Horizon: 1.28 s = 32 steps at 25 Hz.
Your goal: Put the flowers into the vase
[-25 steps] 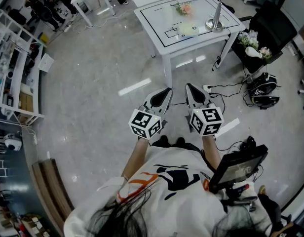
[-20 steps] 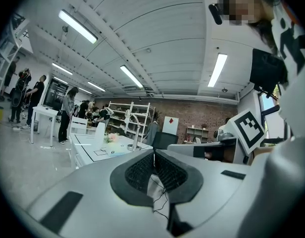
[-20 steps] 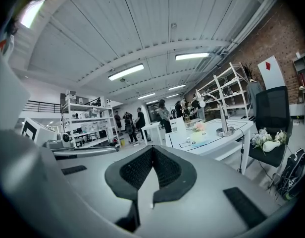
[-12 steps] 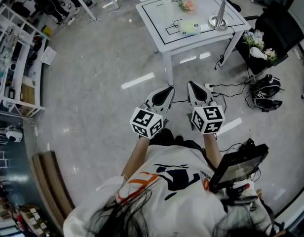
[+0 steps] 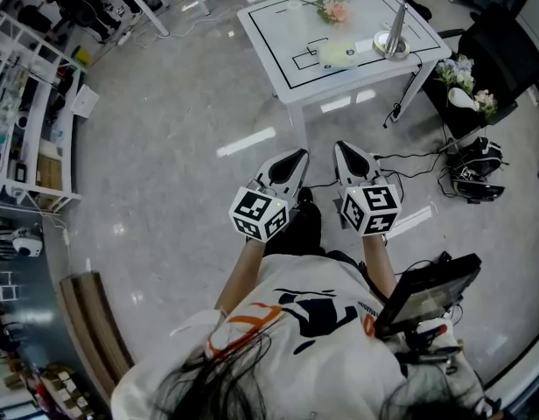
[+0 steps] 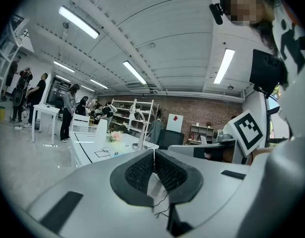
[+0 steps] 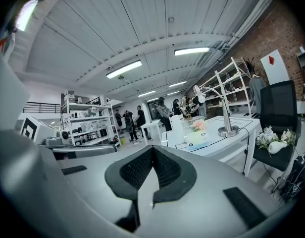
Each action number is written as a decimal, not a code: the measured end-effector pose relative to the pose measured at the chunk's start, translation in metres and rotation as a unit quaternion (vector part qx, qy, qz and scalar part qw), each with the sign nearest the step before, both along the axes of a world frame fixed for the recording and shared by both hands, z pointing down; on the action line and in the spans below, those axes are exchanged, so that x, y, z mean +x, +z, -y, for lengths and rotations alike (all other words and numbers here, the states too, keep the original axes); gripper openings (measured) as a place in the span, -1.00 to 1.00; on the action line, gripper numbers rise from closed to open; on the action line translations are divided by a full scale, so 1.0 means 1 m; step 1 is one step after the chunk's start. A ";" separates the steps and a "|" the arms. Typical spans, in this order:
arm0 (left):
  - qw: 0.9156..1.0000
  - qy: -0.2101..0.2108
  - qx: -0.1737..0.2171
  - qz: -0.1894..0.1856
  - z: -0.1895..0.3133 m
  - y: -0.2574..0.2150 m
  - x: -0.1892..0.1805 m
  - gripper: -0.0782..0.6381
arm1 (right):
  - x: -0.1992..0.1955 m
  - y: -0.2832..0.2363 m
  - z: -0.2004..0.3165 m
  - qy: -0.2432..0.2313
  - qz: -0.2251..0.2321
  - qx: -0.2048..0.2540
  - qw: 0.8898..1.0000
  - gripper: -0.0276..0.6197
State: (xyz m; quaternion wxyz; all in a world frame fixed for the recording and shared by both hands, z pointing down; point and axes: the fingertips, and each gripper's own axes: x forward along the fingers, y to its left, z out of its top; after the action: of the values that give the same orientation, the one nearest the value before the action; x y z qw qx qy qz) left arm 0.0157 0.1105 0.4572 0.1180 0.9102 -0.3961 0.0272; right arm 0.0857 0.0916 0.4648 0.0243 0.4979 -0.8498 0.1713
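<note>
Table point(image 5: 271, 35) white, flowers point(image 5: 330, 10) on top; grey glossy floor point(image 5: 164, 121) around.

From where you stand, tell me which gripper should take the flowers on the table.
Right, narrowly. The left gripper and right gripper are both shut, empty, abreast, far from the table; the flowers lie slightly toward the right side.

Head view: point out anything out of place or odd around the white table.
A bunch of flowers lies on the black chair right of the table, not on it. Loose cables trail across the floor by the table leg. Nothing looks spilled or broken.
</note>
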 end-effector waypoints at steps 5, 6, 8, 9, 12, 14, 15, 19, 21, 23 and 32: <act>1.000 0.010 -0.005 -0.002 0.052 0.007 0.002 -0.75 | 0.001 0.007 0.049 0.007 -0.008 -0.006 1.000 -0.87; 1.000 0.012 -0.006 -0.002 0.064 0.007 0.000 -0.75 | 0.000 0.007 0.060 0.008 -0.009 -0.007 1.000 -0.87; 1.000 0.015 -0.006 -0.006 0.087 0.005 -0.002 -0.75 | -0.002 0.007 0.081 0.011 -0.009 -0.009 1.000 -0.87; 1.000 0.017 -0.006 -0.008 0.099 0.003 -0.003 -0.75 | -0.003 0.006 0.091 0.012 -0.010 -0.010 1.000 -0.87; 1.000 0.021 -0.007 -0.016 0.133 0.001 -0.005 -0.75 | -0.004 0.004 0.123 0.019 -0.015 -0.009 1.000 -0.87; 0.999 0.025 -0.007 -0.019 0.156 0.001 -0.005 -0.75 | -0.002 0.002 0.143 0.025 -0.017 -0.008 1.000 -0.87; 0.999 0.028 -0.006 -0.020 0.166 0.000 -0.005 -0.75 | -0.001 0.002 0.153 0.029 -0.017 -0.008 0.999 -0.87; 0.999 0.040 -0.007 -0.020 0.206 0.002 -0.004 -0.75 | 0.010 0.004 0.192 0.050 -0.020 -0.009 0.998 -0.87; 0.999 0.044 -0.007 -0.022 0.223 0.003 -0.005 -0.75 | 0.014 0.006 0.208 0.061 -0.021 -0.011 0.998 -0.87; 0.999 0.045 -0.007 -0.027 0.238 0.004 -0.008 -0.75 | 0.017 0.008 0.221 0.069 -0.023 -0.011 0.997 -0.87; 0.997 0.065 -0.020 -0.035 0.271 0.014 -0.008 -0.75 | 0.017 0.016 0.260 0.084 -0.032 -0.020 0.996 -0.87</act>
State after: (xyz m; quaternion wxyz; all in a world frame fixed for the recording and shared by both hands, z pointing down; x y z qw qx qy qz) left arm 0.0079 -0.1609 0.4708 0.1477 0.9318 -0.3313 0.0107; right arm 0.1024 -0.1680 0.4806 0.0470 0.5720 -0.8003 0.1736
